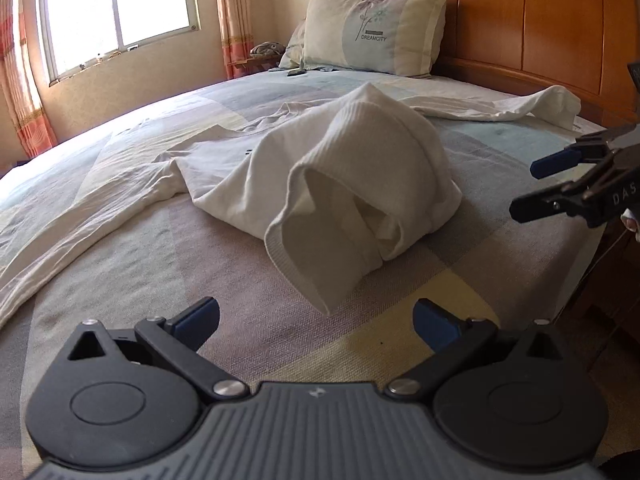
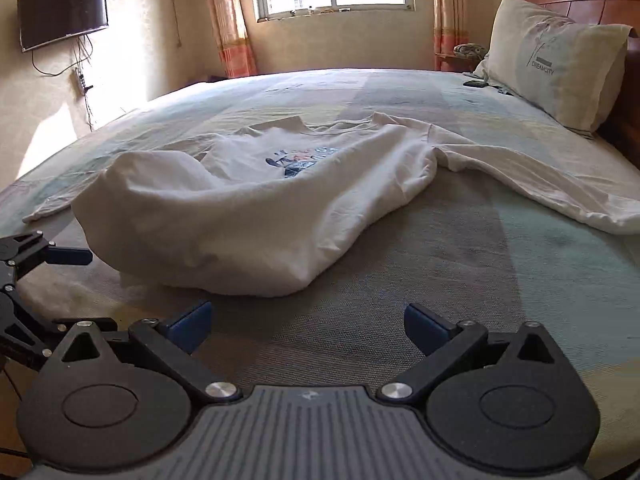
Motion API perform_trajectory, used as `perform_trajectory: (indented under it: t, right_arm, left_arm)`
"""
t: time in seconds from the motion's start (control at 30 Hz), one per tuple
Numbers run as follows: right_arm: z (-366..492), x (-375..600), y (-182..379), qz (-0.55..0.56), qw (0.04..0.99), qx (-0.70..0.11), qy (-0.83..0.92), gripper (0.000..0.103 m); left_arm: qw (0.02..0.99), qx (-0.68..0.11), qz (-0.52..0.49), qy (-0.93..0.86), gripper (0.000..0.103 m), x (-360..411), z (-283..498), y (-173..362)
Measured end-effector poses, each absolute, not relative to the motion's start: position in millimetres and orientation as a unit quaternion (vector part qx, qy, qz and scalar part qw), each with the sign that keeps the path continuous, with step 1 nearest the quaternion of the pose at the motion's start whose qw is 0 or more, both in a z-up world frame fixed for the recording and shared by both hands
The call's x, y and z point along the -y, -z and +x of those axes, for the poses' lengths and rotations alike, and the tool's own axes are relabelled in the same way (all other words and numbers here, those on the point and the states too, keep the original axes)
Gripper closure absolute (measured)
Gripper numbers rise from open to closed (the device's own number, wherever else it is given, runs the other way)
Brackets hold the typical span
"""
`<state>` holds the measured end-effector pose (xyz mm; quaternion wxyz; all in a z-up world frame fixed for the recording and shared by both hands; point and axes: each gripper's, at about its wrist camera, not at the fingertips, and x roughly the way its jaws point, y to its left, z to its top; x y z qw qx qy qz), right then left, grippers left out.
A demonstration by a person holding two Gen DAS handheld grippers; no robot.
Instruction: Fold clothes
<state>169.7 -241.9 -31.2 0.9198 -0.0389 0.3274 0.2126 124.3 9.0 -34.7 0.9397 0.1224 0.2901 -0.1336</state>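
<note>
Left gripper (image 1: 316, 322) fingers spread wide, nothing between them, hovering above the bedspread (image 1: 224, 280) just short of the shirt's ribbed hem; white shirt (image 1: 360, 168) lies mid-bed, near part bunched into a hump, one sleeve trailing left, the other out toward the headboard (image 1: 560, 24); print side up in the right view; right gripper (image 2: 307, 322) fingers also wide apart, empty, near the humped edge, not touching; pillow (image 1: 372, 32) against the headboard.

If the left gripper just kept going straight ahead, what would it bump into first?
Most likely the bunched hem of the white sweatshirt, which lies right ahead of the open left gripper on the bed. Depth is hard to judge.
</note>
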Motion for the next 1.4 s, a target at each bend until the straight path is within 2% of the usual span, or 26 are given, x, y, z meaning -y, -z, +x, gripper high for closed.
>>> perform_trajectory:
  t: [0.1, 0.23, 0.33, 0.43, 0.63, 0.8, 0.93, 1.07, 1.13, 1.27, 1.4]
  right_arm:
    - [172.1, 237.7, 48.3, -0.080, 0.920, -0.335, -0.187, 0.000]
    - [171.8, 242.8, 63.3, -0.076, 0.918, -0.346, -0.177, 0.000]
    - [165.9, 246.9, 67.6, -0.065, 0.925, -0.331, -0.177, 0.000]
    - [162.7, 247.5, 67.6, -0.063, 0.928, -0.320, -0.177, 0.000]
    - [155.5, 248.1, 71.4, -0.056, 0.938, -0.296, -0.172, 0.000]
    - [145.7, 252.8, 70.7, -0.049, 0.942, -0.293, -0.154, 0.000]
    - [138.4, 257.3, 69.2, -0.043, 0.944, -0.294, -0.141, 0.000]
    - [131.1, 261.9, 67.7, -0.037, 0.946, -0.296, -0.127, 0.000]
    - [127.4, 264.2, 67.0, -0.034, 0.947, -0.297, -0.120, 0.000]
    - [117.7, 281.1, 66.7, -0.008, 0.948, -0.304, -0.090, 0.000]
    - [111.8, 294.3, 66.8, 0.015, 0.949, -0.309, -0.069, 0.000]
  left_arm:
    - [0.943, -0.264, 0.159, 0.121, 0.001, -3.2, 141.7, 32.0]
    - [0.942, -0.243, 0.193, 0.126, 0.001, 8.2, 162.2, 31.2]
    - [0.949, -0.236, 0.170, 0.125, 0.001, 9.2, 169.4, 25.9]
    - [0.951, -0.266, 0.119, 0.107, 0.001, -7.8, 169.6, 23.3]
    - [0.938, -0.313, 0.123, 0.084, 0.001, -36.2, 139.7, 12.0]
    - [0.935, -0.259, 0.167, 0.177, 0.001, -5.2, 113.5, -38.1]
    - [0.915, -0.226, 0.218, 0.253, 0.001, 52.1, 128.9, -58.7]
    - [0.862, -0.229, 0.375, 0.254, 0.001, 119.8, 156.7, -24.3]
    - [0.830, -0.257, 0.432, 0.241, 0.001, 138.1, 168.6, 2.2]
    - [0.785, -0.297, 0.485, 0.247, 0.001, 147.1, 181.0, 37.8]
    - [0.797, -0.296, 0.475, 0.228, 0.000, 137.6, 193.5, 33.5]
